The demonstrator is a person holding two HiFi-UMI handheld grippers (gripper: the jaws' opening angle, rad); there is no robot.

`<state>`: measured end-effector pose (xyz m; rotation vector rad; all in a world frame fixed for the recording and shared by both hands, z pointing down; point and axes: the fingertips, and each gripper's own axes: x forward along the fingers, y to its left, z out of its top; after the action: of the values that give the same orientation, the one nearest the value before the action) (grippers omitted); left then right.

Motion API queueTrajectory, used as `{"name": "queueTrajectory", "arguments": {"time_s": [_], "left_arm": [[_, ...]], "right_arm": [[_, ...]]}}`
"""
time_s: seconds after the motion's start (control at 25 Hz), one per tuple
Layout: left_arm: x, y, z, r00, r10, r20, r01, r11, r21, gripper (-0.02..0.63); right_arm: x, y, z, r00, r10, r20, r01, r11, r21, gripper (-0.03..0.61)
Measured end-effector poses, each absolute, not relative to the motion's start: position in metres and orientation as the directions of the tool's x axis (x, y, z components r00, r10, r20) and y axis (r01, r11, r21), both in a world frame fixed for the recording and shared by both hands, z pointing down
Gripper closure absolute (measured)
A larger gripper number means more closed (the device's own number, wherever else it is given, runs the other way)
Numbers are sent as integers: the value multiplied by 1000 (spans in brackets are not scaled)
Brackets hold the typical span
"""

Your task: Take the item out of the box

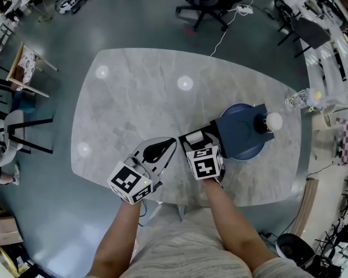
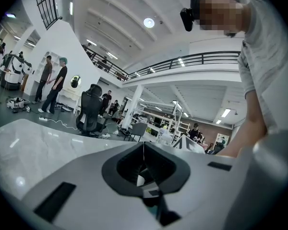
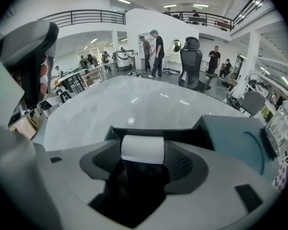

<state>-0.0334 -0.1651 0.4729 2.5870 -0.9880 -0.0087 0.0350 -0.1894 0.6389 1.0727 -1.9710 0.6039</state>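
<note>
A blue box (image 1: pixel 242 133) with a round top lies on the marble table (image 1: pixel 139 97), toward its right side. A black tray-like part (image 1: pixel 212 131) sticks out of the box's left side. My right gripper (image 1: pixel 194 138) is at that black part, shut on a small white roll-shaped item (image 3: pixel 142 149). The black rim (image 3: pixel 156 132) shows just behind the item, and the blue box (image 3: pixel 233 138) stands to its right. My left gripper (image 1: pixel 171 142) hovers beside the right one, shut, with nothing between its jaws.
A dark object with a white ball (image 1: pixel 273 120) sits at the box's far right edge. An office chair (image 1: pixel 206 2) and cables stand on the floor beyond the table. People stand in the background (image 3: pixel 156 51). The table's near edge (image 1: pixel 180 201) is close to my arms.
</note>
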Motion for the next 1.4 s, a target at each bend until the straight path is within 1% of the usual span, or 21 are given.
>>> {"name": "queueTrajectory", "arguments": {"time_s": [0.24, 0.32, 0.52, 1.16, 1.4], "left_arm": [[-31, -165, 474, 754, -646, 121, -642, -683, 348, 594], [-30, -165, 472, 754, -647, 115, -640, -684, 349, 594], [-31, -166, 469, 752, -648, 117, -644, -685, 341, 594], [-34, -162, 463, 746, -657, 109, -651, -684, 328, 594], [-30, -160, 459, 747, -657, 103, -650, -688, 324, 594]], "right_arm": [[37, -193, 644, -311, -459, 833, -839, 544, -13, 275], [37, -193, 644, -312, -452, 836, -839, 544, -19, 288], [37, -191, 642, -316, -431, 845, -843, 536, -43, 290], [43, -188, 640, -312, -429, 848, -840, 542, -34, 293], [47, -189, 630, -336, -457, 824, -842, 538, -46, 293]]}}
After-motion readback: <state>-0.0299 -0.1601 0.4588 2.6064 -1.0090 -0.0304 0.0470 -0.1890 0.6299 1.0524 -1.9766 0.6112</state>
